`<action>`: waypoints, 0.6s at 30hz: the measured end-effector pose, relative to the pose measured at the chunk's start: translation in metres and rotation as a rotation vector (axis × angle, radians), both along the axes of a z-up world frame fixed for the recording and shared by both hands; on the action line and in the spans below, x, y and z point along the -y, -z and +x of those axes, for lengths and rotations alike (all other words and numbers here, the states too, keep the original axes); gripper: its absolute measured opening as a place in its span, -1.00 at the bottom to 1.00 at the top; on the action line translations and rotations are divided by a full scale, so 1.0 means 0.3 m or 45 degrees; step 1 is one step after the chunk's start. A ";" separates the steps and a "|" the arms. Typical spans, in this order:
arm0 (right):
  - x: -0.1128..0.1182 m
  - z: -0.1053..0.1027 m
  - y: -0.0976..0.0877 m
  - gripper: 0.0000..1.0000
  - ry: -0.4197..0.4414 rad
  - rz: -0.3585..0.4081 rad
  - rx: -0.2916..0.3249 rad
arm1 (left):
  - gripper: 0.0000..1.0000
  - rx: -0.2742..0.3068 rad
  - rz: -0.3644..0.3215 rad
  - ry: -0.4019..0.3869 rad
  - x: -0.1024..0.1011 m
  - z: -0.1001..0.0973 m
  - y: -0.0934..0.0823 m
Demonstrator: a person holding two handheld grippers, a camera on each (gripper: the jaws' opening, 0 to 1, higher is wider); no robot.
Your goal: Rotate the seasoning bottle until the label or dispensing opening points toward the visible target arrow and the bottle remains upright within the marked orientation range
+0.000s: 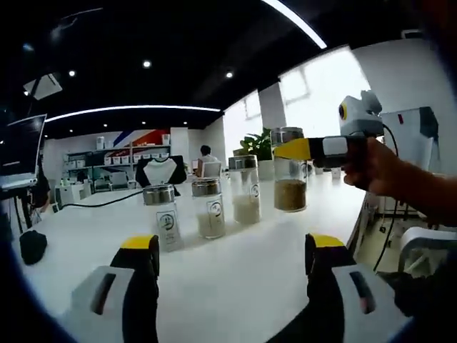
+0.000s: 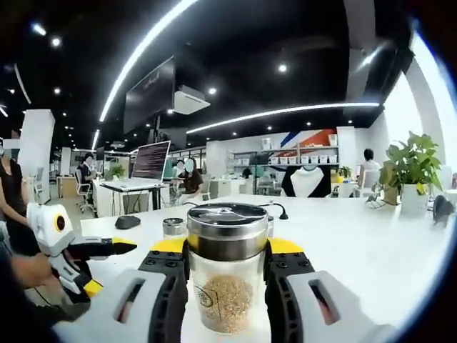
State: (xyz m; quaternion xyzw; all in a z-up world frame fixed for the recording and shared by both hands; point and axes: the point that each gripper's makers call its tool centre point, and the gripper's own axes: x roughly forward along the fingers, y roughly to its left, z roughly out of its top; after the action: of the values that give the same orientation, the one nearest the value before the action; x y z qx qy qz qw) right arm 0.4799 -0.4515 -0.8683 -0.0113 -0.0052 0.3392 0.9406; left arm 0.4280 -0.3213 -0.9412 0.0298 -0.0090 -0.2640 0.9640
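Step in hand, as I judge it: the seasoning bottle (image 2: 227, 268) is grasped and about to be turned. No target arrow or marked range is visible to me, so I cannot say how much rotation is left. The next move calls for a slow twist about the bottle's vertical axis, keeping it plumb, until the label faces the mark.

Nearest, in the right gripper view: my right claw (image 2: 227, 286) is clenched on the bottle, one jaw against each side of the glass below the metal lid. The bottle stands upright and is about half full of brown granules; a small round label faces the camera. In the left gripper view it appears to hang slightly clear of the bench (image 1: 235, 286), though I cannot be sure.

My left claw (image 1: 232, 261) is released, jaws wide apart, holding nothing, low over the white bench.

Farther out, three more bottles (image 1: 209, 207) stand in a row beside the held one. Beyond them, a potted plant (image 2: 410, 168) and office desks.
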 end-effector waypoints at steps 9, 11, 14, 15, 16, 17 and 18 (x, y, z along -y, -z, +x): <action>0.141 0.109 0.013 -0.23 0.057 0.014 0.010 | 0.98 -0.059 0.063 -0.020 -0.053 0.000 0.032; 0.159 0.122 0.016 -0.23 0.058 0.013 0.014 | 0.99 -0.076 0.033 -0.009 -0.058 -0.008 0.037; 0.182 0.143 0.024 -0.23 0.055 0.004 0.003 | 0.99 -0.091 0.012 -0.020 -0.077 -0.006 0.043; 0.187 0.150 0.030 -0.23 0.055 -0.017 0.008 | 0.99 -0.090 0.004 -0.020 -0.079 -0.007 0.040; 0.192 0.154 0.033 -0.23 0.053 -0.027 0.008 | 0.99 -0.089 -0.004 -0.020 -0.081 -0.007 0.037; 0.197 0.162 0.039 -0.23 0.048 -0.038 0.005 | 0.99 -0.088 -0.011 -0.020 -0.083 -0.007 0.034; 0.203 0.169 0.044 -0.23 0.037 -0.043 0.002 | 0.99 -0.087 -0.014 -0.021 -0.084 -0.006 0.032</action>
State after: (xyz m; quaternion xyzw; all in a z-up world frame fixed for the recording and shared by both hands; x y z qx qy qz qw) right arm 0.5306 -0.5123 -0.8814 -0.0274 -0.0002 0.3256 0.9451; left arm 0.4262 -0.2960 -0.9508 0.0155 0.0228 -0.2570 0.9660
